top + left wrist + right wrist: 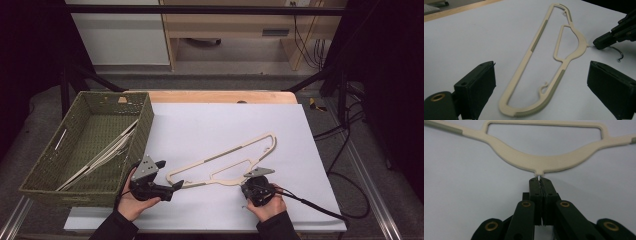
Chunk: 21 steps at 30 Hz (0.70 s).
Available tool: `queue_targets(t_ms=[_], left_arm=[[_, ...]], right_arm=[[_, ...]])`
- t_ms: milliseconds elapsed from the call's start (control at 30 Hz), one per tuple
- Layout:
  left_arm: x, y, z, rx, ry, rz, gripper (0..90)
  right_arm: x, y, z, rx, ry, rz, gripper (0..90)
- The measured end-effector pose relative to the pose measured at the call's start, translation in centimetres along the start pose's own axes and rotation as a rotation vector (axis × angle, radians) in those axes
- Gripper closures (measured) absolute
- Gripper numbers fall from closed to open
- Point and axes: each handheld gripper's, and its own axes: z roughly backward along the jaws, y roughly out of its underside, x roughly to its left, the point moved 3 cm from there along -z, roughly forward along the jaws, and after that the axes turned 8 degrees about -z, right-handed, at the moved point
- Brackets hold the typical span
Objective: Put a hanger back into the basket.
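Hanger (225, 165) flat, long axis diagonal, hook toward person; right hand-held gripper (540, 180) clenched on hook; left hand-held gripper (541, 82) released

Taking the hanger (227, 162) as my landmark: it lies flat on the sheet (210, 125) that covers the tabletop (220, 96), running slantwise from its near-left end to its far-right end. My left tool (175, 186) sits at the hanger's near-left end, that end lying between its spread jaws (nothing touching). My right tool (540, 180) is on the hanger's near side, at the middle, pinched on the wire hook (617, 53) stem that sticks out toward me. Left of the hanger, at the sheet's left edge, stands the basket (145, 125), with more hangers (107, 152) lying inside it.
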Motion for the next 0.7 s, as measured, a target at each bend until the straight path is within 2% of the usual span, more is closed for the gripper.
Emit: queue_targets(t_ms=[133,233,333,433,633,700], left_arm=[[-0.1,0.1,-0.2,0.008,0.005,-0.005,8.4],[-0.3,0.1,-0.3,0.010,0.007,-0.006,8.4],[-0.5,0.0,-0.4,0.011,0.010,-0.005,8.5],[-0.8,-0.3,-0.6,0.013,0.015,-0.012,8.7],[-1.8,-1.5,-2.1,0.037,0.044,-0.047,9.1],[-2.4,-1.9,-2.8,0.055,0.057,-0.071,9.1]], right_arm=[[-0.2,0.1,0.0,-0.018,-0.005,0.007,82.1],[-0.2,0.1,-0.1,-0.023,0.000,0.009,82.9],[0.1,0.2,-0.2,-0.023,0.025,-0.009,86.5],[0.2,0.1,-0.2,-0.017,0.044,0.002,89.4],[-0.3,-0.2,-0.1,-0.001,-0.002,-0.023,89.6],[-0.4,-0.5,0.3,-0.006,-0.009,-0.026,89.7]])
